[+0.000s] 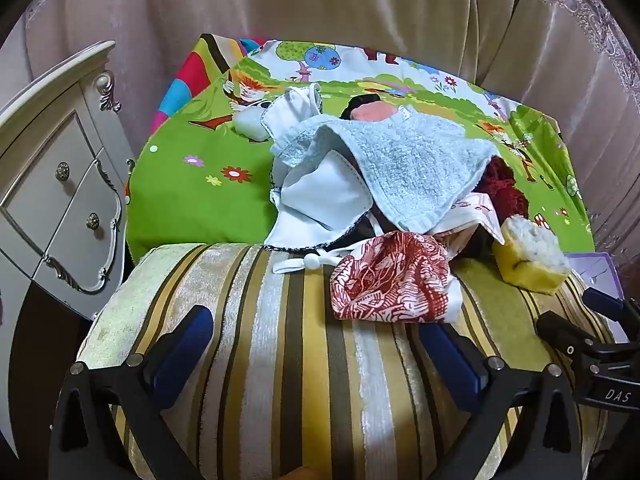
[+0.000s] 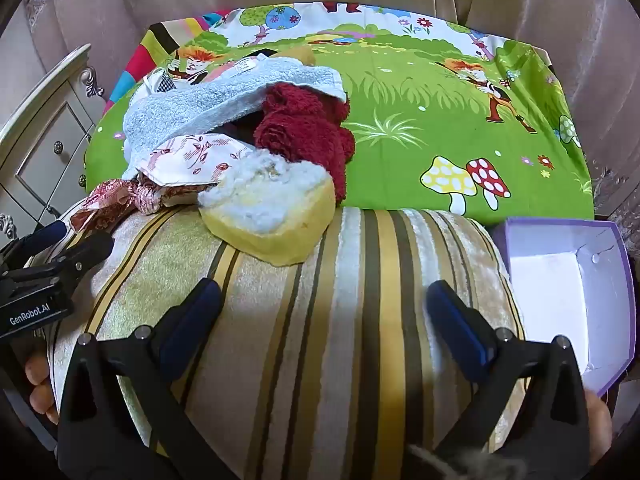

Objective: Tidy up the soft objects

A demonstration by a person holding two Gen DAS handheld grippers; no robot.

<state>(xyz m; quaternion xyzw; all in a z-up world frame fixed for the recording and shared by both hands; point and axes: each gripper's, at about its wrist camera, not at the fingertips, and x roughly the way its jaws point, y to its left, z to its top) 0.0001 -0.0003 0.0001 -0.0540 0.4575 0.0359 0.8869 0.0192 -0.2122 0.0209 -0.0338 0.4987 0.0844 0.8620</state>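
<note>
A heap of soft things lies across a striped cushion (image 1: 280, 340) and a green cartoon sheet (image 1: 192, 200). On top is a light blue towel (image 1: 408, 160), also in the right wrist view (image 2: 224, 96). Under it are white cloths (image 1: 320, 196), a dark red towel (image 2: 308, 128), a red-patterned cloth (image 1: 392, 280) and a torn yellow sponge (image 2: 276, 212), also in the left wrist view (image 1: 528, 256). My left gripper (image 1: 320, 356) is open and empty, just short of the red-patterned cloth. My right gripper (image 2: 324, 320) is open and empty above the cushion, short of the sponge.
An open purple box (image 2: 576, 292) with a white inside stands right of the cushion. A cream drawer cabinet (image 1: 60, 184) stands at the left. Beige curtains (image 1: 320, 8) hang behind the bed.
</note>
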